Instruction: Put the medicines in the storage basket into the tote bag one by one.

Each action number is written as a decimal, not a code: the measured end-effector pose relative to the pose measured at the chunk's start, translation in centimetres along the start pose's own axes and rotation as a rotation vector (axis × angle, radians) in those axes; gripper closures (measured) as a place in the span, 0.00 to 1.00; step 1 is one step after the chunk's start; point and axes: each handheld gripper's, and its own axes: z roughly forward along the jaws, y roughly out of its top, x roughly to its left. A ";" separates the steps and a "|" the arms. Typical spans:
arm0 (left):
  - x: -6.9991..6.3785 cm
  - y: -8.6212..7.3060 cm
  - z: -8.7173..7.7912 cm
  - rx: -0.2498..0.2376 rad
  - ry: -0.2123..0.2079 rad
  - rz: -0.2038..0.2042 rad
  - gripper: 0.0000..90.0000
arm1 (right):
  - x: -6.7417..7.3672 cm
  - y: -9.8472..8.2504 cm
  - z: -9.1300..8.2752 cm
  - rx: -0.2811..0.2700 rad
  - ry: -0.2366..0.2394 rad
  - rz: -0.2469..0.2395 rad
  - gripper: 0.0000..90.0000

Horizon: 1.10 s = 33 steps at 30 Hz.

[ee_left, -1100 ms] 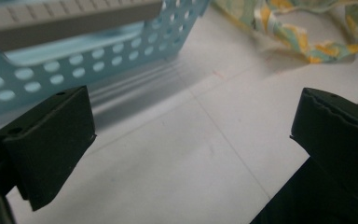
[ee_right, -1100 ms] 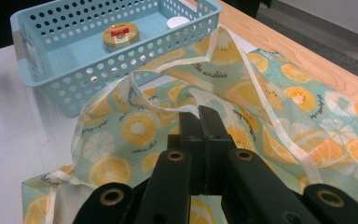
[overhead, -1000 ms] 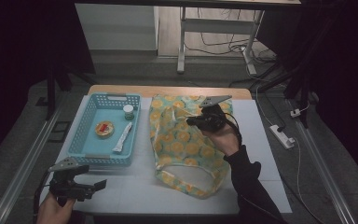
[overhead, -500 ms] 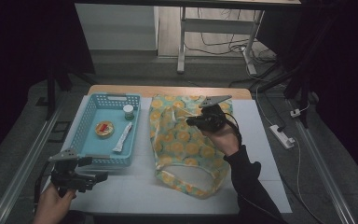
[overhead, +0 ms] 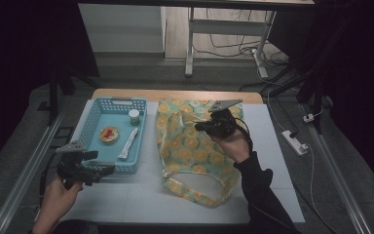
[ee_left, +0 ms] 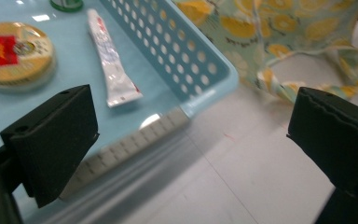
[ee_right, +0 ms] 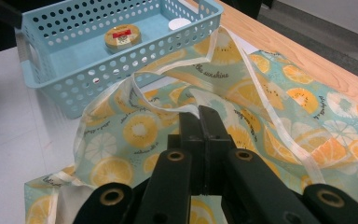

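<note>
Left gripper [overhead: 108, 168], fingers wide apart and empty, hovers at the basket's [overhead: 93, 117] near edge; the tube [ee_left: 109, 60] lies at 11 o'clock, long axis running away. Right gripper [ee_right: 199, 114] is clamped on the bag's [overhead: 195, 146] rim.

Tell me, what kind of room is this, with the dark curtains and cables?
Probably a lab or recording studio rather than a home. A white table stands amid dark drapes, with metal rails alongside, a power strip and loose cables on the floor, and a person working hand-held grippers over a basket and a fruit-print bag.
</note>
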 end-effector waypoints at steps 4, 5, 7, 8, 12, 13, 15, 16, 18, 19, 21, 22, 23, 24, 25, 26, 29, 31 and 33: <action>0.5 0.9 0.4 0.003 0.018 0.012 0.02 | 0.0 0.0 0.0 0.002 0.001 -0.004 1.00; 0.6 1.1 0.5 0.000 0.022 0.010 0.02 | 0.1 0.0 0.0 0.002 0.001 -0.004 1.00; 1.0 1.5 0.7 0.001 0.028 0.010 0.02 | 0.1 0.0 0.0 0.001 0.002 -0.004 1.00; 1.2 1.7 0.8 0.003 0.033 0.008 0.02 | 0.1 0.0 0.0 0.001 0.002 -0.004 1.00; 2.0 2.4 1.4 0.031 0.067 0.009 0.02 | 0.1 0.0 -0.1 0.000 0.003 -0.006 1.00; 2.1 2.5 1.6 0.040 0.076 0.008 0.02 | 0.1 0.0 -0.1 0.000 0.003 -0.006 1.00; 2.5 2.9 1.9 0.055 0.089 0.007 0.02 | 0.1 0.0 -0.1 0.000 0.003 -0.007 1.00; 2.8 3.1 2.1 0.062 0.097 0.005 0.02 | 0.1 0.0 -0.1 -0.001 0.004 -0.006 1.00; 3.2 3.5 2.3 0.075 0.102 0.010 0.02 | 0.1 0.0 0.0 0.000 0.004 -0.006 1.00; 3.5 3.8 2.5 0.078 0.103 0.011 0.02 | 0.1 0.0 0.0 0.000 0.003 -0.007 1.00; 4.0 4.1 2.8 0.079 0.097 0.005 0.02 | 0.1 0.0 -0.1 -0.001 0.004 -0.006 1.00; 4.3 4.3 2.9 0.078 0.089 0.001 0.01 | 0.1 0.0 -0.1 -0.001 0.004 -0.005 1.00; 4.5 4.5 3.1 0.079 0.082 -0.002 0.01 | 0.1 0.0 -0.1 -0.001 0.003 -0.005 1.00; 4.8 4.7 3.3 0.082 0.078 -0.007 0.01 | 0.1 0.0 -0.1 -0.002 0.005 -0.004 1.00; 5.0 4.8 3.5 0.082 0.076 -0.007 0.01 | 0.1 0.0 -0.1 -0.002 0.005 -0.004 1.00; 5.2 5.0 3.7 0.085 0.074 -0.005 0.01 | 0.1 0.0 0.0 -0.001 0.005 -0.005 1.00; 5.7 5.6 4.3 0.103 0.078 0.001 0.00 | 0.0 0.0 0.0 -0.001 0.005 -0.005 1.00; 6.1 6.0 4.7 0.104 0.080 -0.002 0.00 | 0.1 0.0 0.0 0.001 0.005 -0.004 1.00; 6.5 6.3 5.0 0.110 0.085 -0.002 0.00 | 0.1 0.0 0.0 0.002 0.006 -0.004 1.00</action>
